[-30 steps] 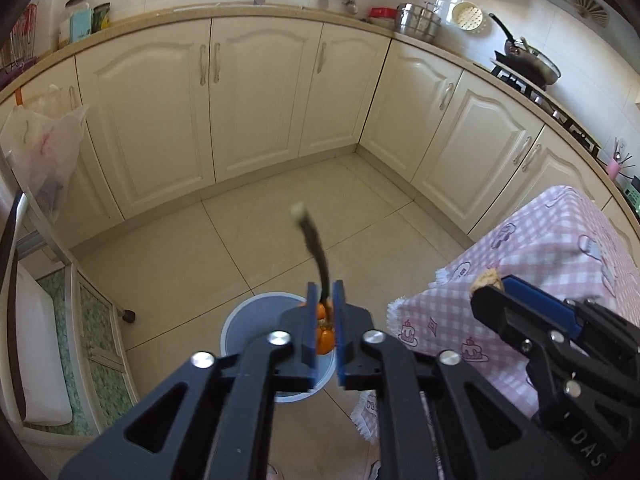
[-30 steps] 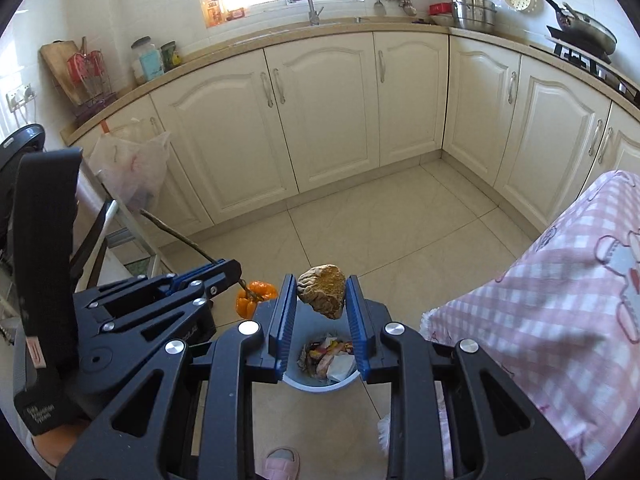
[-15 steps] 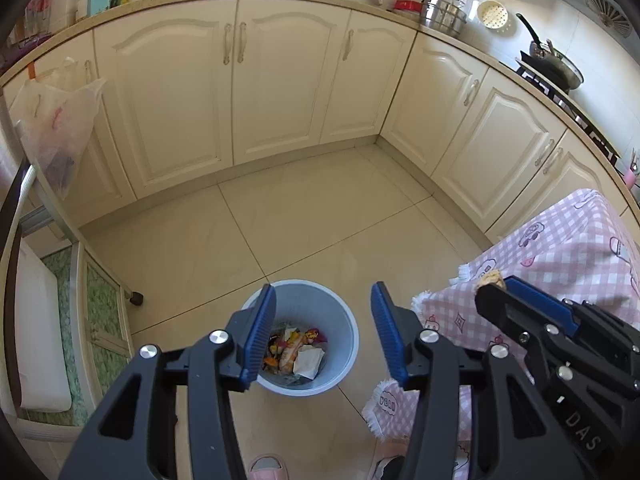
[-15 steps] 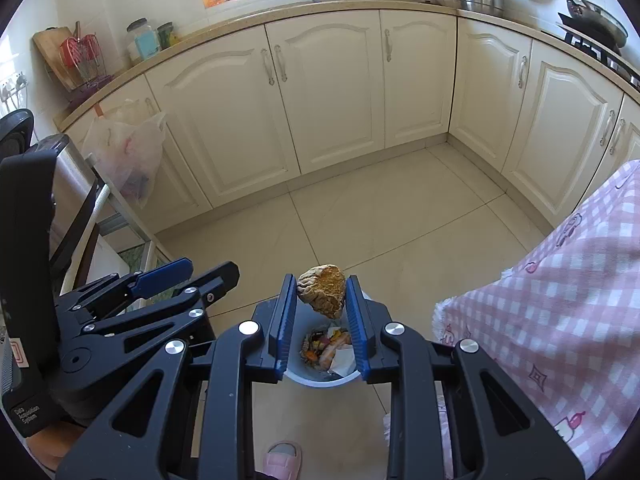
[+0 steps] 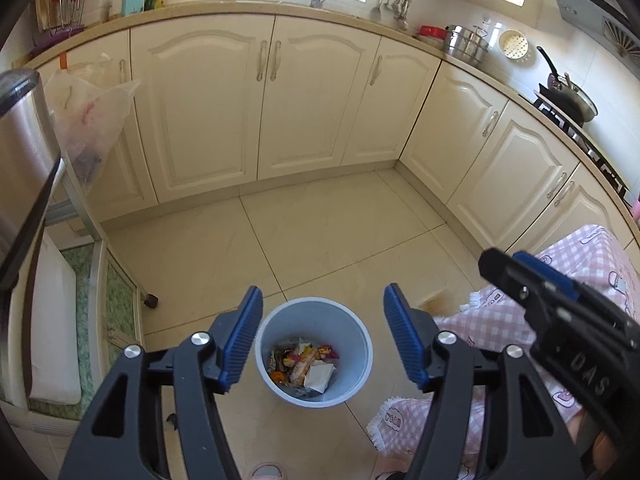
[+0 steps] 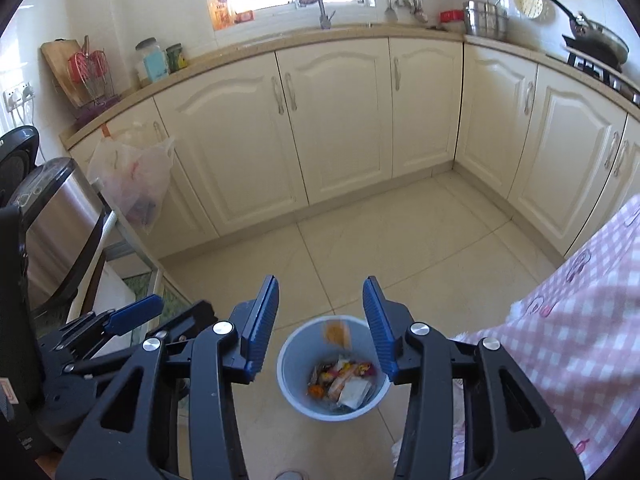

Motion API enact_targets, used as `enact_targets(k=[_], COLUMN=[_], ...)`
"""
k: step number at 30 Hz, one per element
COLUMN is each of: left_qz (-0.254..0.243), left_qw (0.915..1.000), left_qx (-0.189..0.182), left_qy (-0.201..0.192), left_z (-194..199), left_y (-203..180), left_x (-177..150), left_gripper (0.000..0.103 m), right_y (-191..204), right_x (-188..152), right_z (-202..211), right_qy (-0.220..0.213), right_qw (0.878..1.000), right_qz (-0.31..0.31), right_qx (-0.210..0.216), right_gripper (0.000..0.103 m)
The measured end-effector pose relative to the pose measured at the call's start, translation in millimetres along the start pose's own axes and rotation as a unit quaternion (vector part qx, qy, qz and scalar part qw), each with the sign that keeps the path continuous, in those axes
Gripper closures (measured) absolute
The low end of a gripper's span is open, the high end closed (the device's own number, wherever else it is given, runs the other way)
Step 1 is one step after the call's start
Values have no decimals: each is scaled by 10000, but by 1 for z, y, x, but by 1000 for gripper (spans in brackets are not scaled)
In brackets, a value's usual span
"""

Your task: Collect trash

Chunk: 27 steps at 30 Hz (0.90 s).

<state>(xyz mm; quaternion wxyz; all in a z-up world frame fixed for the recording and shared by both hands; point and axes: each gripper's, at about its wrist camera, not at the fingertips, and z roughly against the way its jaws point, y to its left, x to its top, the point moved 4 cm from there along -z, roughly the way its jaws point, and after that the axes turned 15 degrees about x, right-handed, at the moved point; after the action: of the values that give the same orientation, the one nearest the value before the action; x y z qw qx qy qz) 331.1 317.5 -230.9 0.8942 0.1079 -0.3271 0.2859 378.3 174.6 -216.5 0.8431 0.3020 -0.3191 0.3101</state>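
A pale blue bin (image 5: 362, 344) stands on the floor tiles, holding wrappers, paper and an orange pepper (image 5: 278, 377). My left gripper (image 5: 323, 306) hangs above it, jaws opening, nothing between them. In the right wrist view my right gripper (image 6: 321, 290) is over the same bin (image 6: 288, 364), jaws also opening and empty. A blurred brown lump (image 6: 337, 331) is falling at the bin's far rim. That lump (image 5: 430, 302) shows beside the right finger in the left wrist view. Each gripper sees the other: the right one (image 5: 505, 263), the left one (image 6: 168, 314).
A pink checked tablecloth (image 6: 560, 340) hangs at the right, close to the bin. Cream cabinets (image 5: 264, 96) line the back and right. A plastic bag (image 6: 132, 176) hangs on a cabinet, and a steel canister (image 6: 60, 216) and a wheeled rack (image 5: 116, 304) stand left.
The left gripper let go of the stemmed orange pepper, which now lies in the bin, and opened wide. The right gripper opened and the brown lump dropped from it.
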Motion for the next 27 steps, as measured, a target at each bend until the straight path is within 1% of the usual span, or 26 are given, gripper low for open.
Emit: enact_targets(k=[5,8,11,12,15,16,19,22,27], left_qz=[-85,-248,-427,-450,-481,-509,-713,-728,-858], left_qw=[9998,9991,9975,9970,9951,9942,9902,9870,9791], left_qx=[-12,-85,-119,-168,-400,-452,-631,-825,-998], left_qy=[-197,-341,-546,-611,-769,-827,-1017,-1170,-1553], left_z=[24,48,77,88,123,134,172,210,272], left_y=[-3,-14,-28,-33,-48,-53,-70,-80,-92], left_x=[3,1,-3,-5,-13,-17,-30,-40,-60], left_gripper=[38,36,34,33,26,26,24,23,22], right_y=[0,-1,-2,-3,-6,-8,-10,-7,5], right_x=[-1,-3,-8,-10,-20,-23,-35,-47,-72], right_z=[27,55,90,103,153,166,212,259,330], right_qy=[-111,-217,-368,-414,-646,-702,-866,-1113,-1535], right_qw=[9997,9988,9972,9965,9929,9915,9879,9822,9700], right_qz=[109,183,217,217,217,214,135,144,206], right_qx=[-182,-402,-617,-691,-976,-1077,-1276,-1504,-1876], right_gripper=[57,51,41,35,26,20,12,8,8])
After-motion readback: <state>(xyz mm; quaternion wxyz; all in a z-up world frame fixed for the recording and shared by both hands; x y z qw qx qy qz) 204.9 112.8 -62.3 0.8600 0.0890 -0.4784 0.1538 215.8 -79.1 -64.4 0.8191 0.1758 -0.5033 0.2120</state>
